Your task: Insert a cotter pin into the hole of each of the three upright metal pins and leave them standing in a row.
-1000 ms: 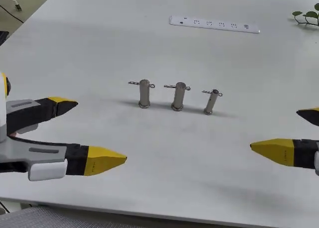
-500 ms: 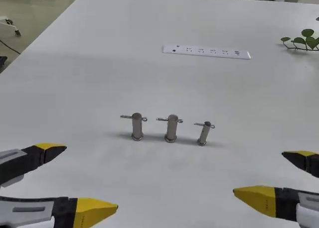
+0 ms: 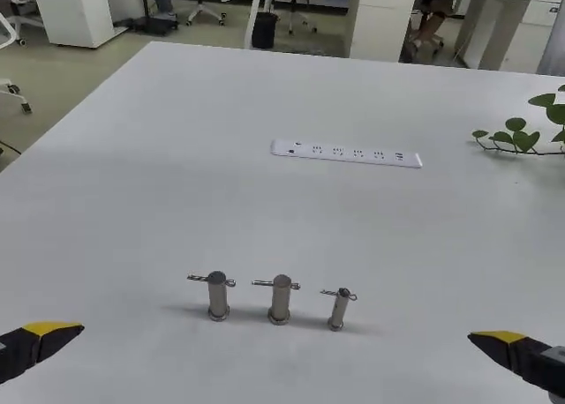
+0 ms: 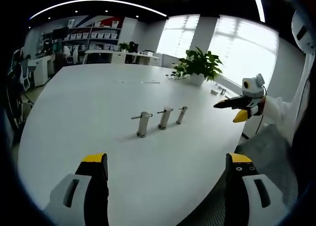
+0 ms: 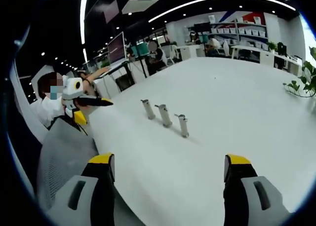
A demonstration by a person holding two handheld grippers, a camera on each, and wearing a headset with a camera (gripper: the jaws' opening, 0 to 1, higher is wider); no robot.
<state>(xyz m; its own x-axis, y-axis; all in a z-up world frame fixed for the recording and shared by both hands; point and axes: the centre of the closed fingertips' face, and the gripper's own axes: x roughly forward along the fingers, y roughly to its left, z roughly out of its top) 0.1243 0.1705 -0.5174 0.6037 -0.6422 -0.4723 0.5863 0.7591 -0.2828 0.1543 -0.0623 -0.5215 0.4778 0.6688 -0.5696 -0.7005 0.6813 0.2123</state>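
Note:
Three upright metal pins stand in a row on the white table: left pin point(image 3: 217, 296), middle pin point(image 3: 280, 299), right pin point(image 3: 339, 308). A cotter pin sits through the top of each. The same row appears as the pins point(image 4: 161, 119) in the left gripper view and the pins point(image 5: 164, 116) in the right gripper view. My left gripper point(image 4: 165, 159) is open and holds nothing, well short of the row; one yellow fingertip point(image 3: 48, 331) shows at the lower left. My right gripper point(image 5: 168, 161) is open with nothing in it; its fingertip point(image 3: 499, 340) shows at the lower right.
A white power strip point(image 3: 346, 153) lies farther back on the table. A green plant point(image 3: 525, 132) sits at the right edge. Office chairs and desks stand beyond the far edge of the table point(image 3: 132, 157).
Both grippers have drawn back toward me and apart, dropping to the bottom corners of the head view. The head camera has tilted up. The three pins stand as before.

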